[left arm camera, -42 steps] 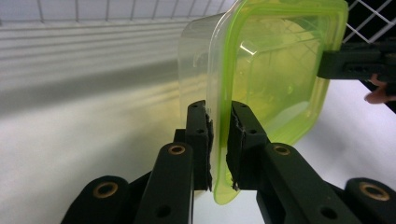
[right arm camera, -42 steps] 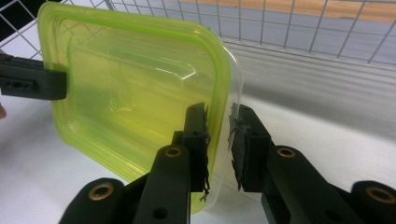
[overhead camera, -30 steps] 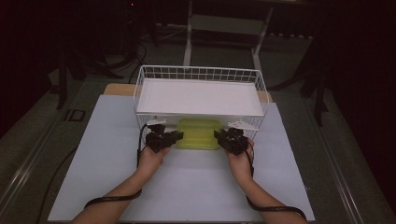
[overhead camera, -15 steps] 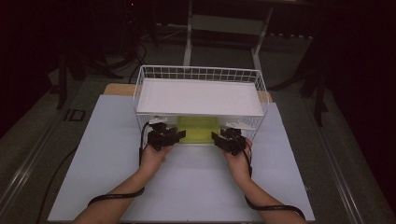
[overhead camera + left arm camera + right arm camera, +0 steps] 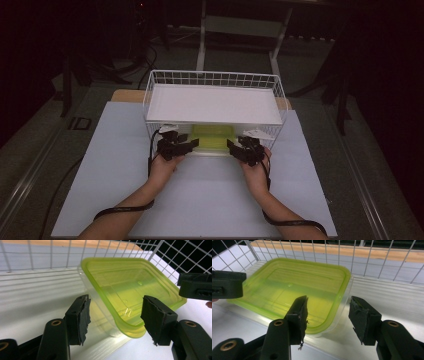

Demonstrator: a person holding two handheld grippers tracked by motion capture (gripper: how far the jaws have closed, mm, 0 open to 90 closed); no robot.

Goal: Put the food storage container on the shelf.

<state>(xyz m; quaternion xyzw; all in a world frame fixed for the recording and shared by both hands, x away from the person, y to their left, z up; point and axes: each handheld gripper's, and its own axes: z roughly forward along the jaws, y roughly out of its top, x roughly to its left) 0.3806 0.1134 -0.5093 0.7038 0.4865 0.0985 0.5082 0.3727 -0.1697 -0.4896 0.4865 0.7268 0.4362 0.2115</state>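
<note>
White table [image 5: 200, 200], container [image 5: 212, 136] released, claws opened

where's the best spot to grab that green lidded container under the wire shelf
Take the green lidded container by its two near corners, where the lid's rim overhangs the clear tub, coming in level from the open front of the wire shelf. The shelf's white tray sits low above it, so a grip from above is blocked. The left hand-held gripper and right hand-held gripper already straddle those corners, jaws having just opened.
</note>
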